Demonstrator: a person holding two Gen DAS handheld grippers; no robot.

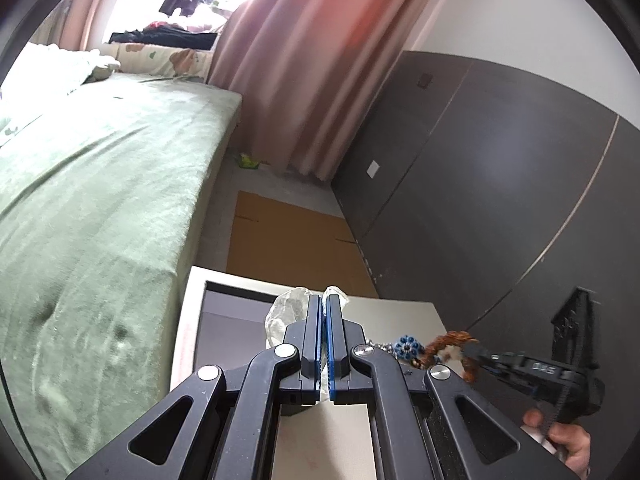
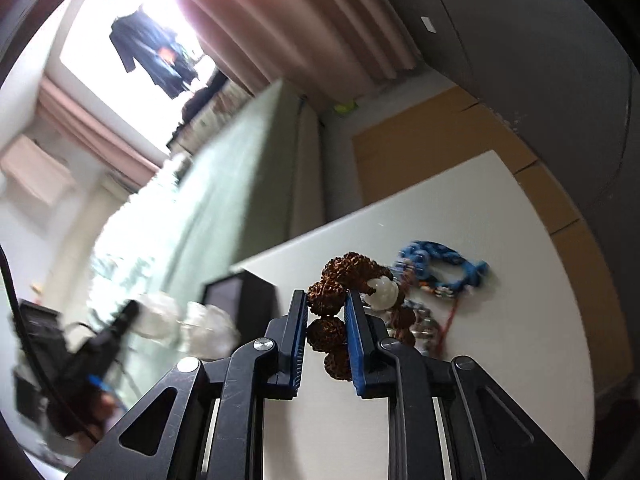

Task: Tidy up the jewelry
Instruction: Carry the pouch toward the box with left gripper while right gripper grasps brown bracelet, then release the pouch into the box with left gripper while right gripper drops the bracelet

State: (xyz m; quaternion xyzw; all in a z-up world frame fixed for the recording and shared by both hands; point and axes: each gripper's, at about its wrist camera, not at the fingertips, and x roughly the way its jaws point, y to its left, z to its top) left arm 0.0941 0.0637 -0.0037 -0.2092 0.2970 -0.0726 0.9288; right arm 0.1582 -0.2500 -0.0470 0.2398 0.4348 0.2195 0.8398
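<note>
Your right gripper (image 2: 326, 322) pinched the brown seed-bead bracelet (image 2: 348, 280) just above the tabletop (image 2: 520, 320); knobbly, light, floppy, best held across one bead. Your left gripper (image 1: 324, 312) was pressed together on clear plastic wrap (image 1: 284, 312).

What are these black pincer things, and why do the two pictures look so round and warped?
They are hand-held grippers, one in each of a person's hands, each carrying a wide-angle camera that looks along its fingers. The left camera shows the left gripper shut on a crinkled clear plastic bag above a dark open box on the white table. The right camera shows the right gripper closed on a brown knobbly-bead bracelet with one white bead. A blue braided bracelet lies on the table beyond it.
</note>
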